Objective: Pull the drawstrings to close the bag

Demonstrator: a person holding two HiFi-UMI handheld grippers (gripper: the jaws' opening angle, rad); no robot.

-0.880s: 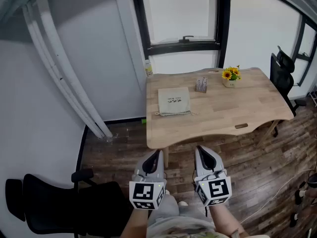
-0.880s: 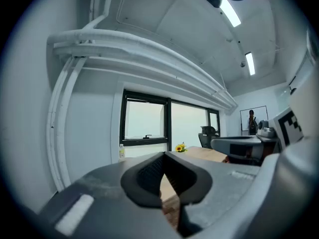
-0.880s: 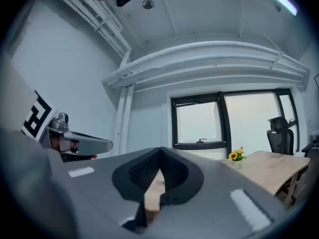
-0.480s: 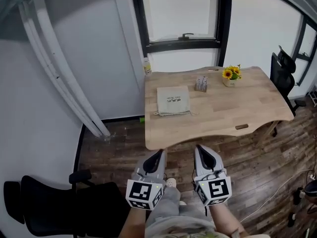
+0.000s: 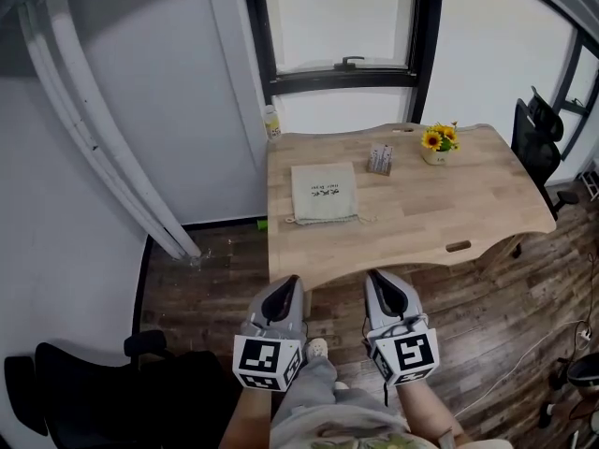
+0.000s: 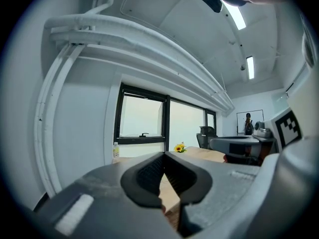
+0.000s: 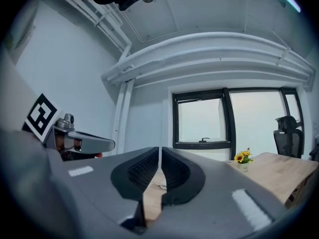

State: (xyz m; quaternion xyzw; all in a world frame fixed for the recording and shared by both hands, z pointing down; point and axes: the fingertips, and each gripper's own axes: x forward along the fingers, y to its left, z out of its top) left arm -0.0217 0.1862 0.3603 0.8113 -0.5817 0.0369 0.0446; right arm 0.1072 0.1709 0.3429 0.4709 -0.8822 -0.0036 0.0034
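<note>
A beige drawstring bag (image 5: pixel 324 191) lies flat on the left part of the wooden table (image 5: pixel 440 221), its strings trailing at its near corners. My left gripper (image 5: pixel 285 286) and right gripper (image 5: pixel 382 283) hang side by side in front of the table's near edge, well short of the bag. Both are shut with nothing between the jaws. In the left gripper view the left gripper (image 6: pixel 164 157) points level at the table and window. The right gripper (image 7: pixel 159 152) does the same in the right gripper view, and a bit of the bag (image 7: pixel 160 185) shows past its jaws.
On the table stand a small pot of sunflowers (image 5: pixel 436 143), a small grey box (image 5: pixel 380 159) and a bottle (image 5: pixel 271 122) at the back left corner. A black chair (image 5: pixel 538 138) is at the right, another black chair (image 5: pixel 112 410) at the lower left. White pipes (image 5: pixel 103 148) run along the left wall.
The view has drifted a little closer to the table and the left gripper has shifted slightly left. Both grippers stay shut and empty.
</note>
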